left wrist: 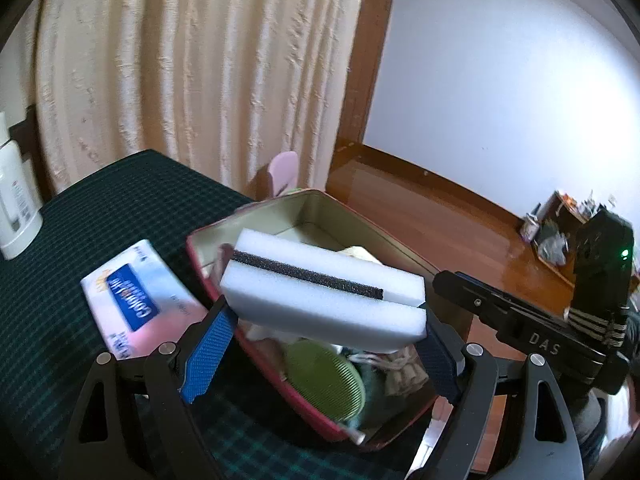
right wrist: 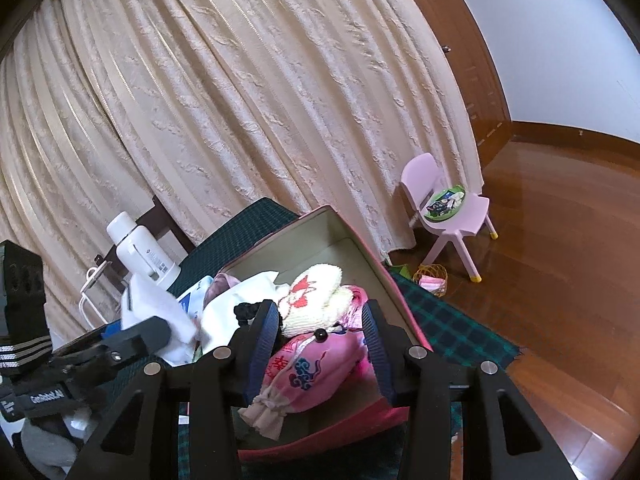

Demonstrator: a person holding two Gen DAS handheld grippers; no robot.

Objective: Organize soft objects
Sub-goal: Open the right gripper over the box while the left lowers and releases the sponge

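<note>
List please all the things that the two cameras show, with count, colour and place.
sponge block: 1, white with a black stripe, held above the tin
tin box: 1, red outside and pale inside, on the table
green round item: 1, green, inside the tin
pouch: 1, pink with drawstring, in the tin
knitted piece: 1, cream with red pattern, in the tin
tissue pack: 1, white and blue, on the table left of the tin
tablecloth: 1, dark green check, on the table
bottle: 1, white, at the table's far edge
small chair: 1, pink, on the floor by the curtain
curtain: 1, cream, behind the table
left claw: 1, black with blue pads, shut on the sponge block
right claw: 1, black with blue pads, around the pouch, grip unclear
</note>
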